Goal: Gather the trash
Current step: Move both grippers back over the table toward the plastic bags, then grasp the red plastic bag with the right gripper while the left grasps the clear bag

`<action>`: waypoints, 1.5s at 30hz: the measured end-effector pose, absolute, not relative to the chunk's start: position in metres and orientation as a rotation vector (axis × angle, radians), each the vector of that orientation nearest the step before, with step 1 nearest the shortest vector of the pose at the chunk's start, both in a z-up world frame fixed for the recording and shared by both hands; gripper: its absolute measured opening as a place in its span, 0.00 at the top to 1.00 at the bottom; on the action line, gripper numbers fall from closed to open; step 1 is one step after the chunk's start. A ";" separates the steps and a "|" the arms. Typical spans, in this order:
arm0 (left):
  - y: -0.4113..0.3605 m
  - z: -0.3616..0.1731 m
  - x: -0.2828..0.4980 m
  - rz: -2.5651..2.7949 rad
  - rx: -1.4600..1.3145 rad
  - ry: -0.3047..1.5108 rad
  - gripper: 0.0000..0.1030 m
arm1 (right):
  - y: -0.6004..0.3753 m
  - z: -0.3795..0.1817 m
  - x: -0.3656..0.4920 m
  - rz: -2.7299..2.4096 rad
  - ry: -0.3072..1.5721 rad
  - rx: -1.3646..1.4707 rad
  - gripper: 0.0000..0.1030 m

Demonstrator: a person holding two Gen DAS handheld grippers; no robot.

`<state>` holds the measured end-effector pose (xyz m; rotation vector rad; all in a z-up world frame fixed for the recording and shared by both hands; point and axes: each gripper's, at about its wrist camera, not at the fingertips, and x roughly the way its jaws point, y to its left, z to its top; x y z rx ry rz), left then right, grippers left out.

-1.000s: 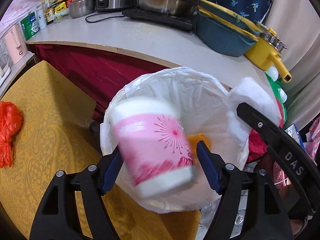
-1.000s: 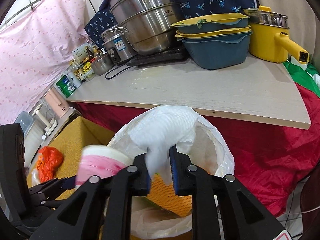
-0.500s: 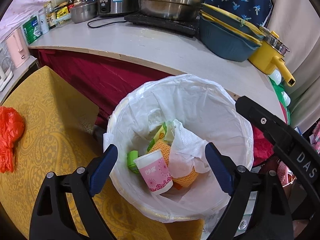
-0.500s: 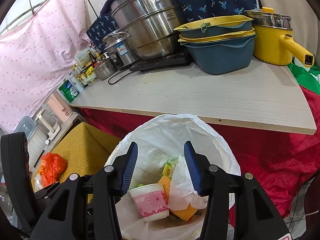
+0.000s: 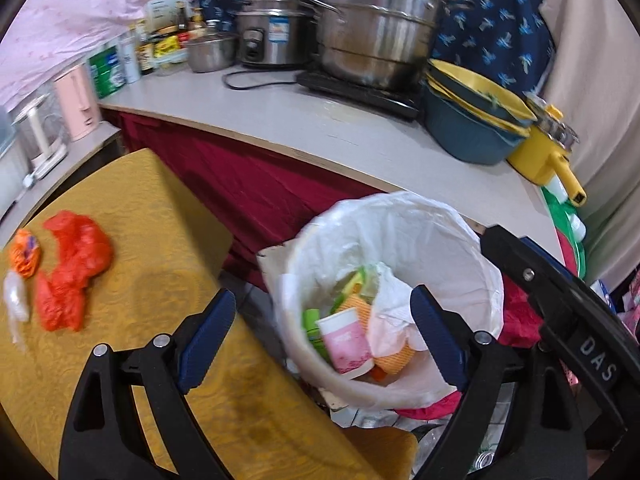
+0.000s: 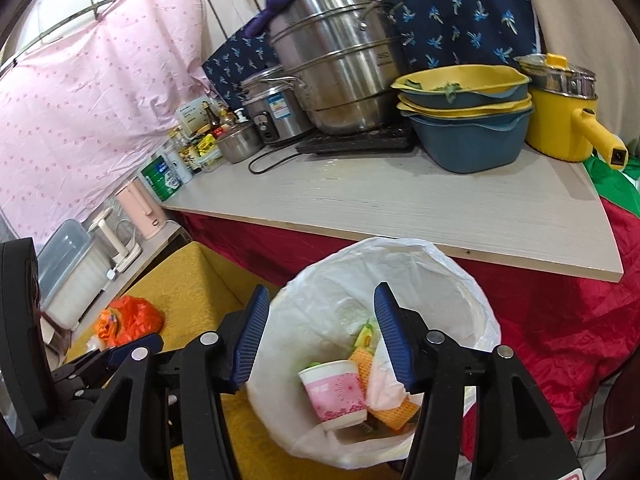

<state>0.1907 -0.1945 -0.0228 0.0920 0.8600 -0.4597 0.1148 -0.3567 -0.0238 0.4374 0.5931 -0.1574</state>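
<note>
1. your left gripper stands wide apart and empty; a second ago the pink paper cup was between its pads, and now that cup lies in the bin.
2. your right gripper has just been opening and nothing sits between its jaws; the white tissue it pinched a second ago now rests in the bin beside the cup.
3. both drops have landed, so i judge this pair of items done and both hands free for the next pick.
4. the bin, lined with a white bag, sits just beside the corner of the yellow-clothed table; mind that corner and the bin's rim as you swing left.
5. further left on the table lie the trash still to collect: a crumpled red plastic bag, an orange wrapper touching it, and something pale and blurred near them.
6. the cloth between you and them is bare, so the reach looks clear.
7. beyond the bin, the counter edge overhangs the red drape; keep below and clear of it.
</note>
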 end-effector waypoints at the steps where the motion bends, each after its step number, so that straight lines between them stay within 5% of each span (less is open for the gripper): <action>1: -0.187 -0.020 0.191 -0.450 0.081 0.857 0.18 | -0.352 -0.021 0.114 -0.152 0.592 0.433 0.47; 18: -0.007 -0.001 0.191 -0.162 -0.035 0.827 0.18 | -0.211 0.001 0.138 0.052 0.632 0.325 0.43; 25: 0.073 -0.005 0.195 -0.037 -0.079 0.837 0.18 | -0.143 0.001 0.158 0.131 0.660 0.287 0.33; 31: 0.128 -0.010 0.203 0.059 -0.101 0.820 0.18 | -0.100 -0.013 0.187 0.156 0.731 0.320 0.26; 45: 0.201 -0.040 0.272 0.115 -0.219 0.885 0.18 | -0.022 -0.059 0.274 0.125 0.874 0.351 0.26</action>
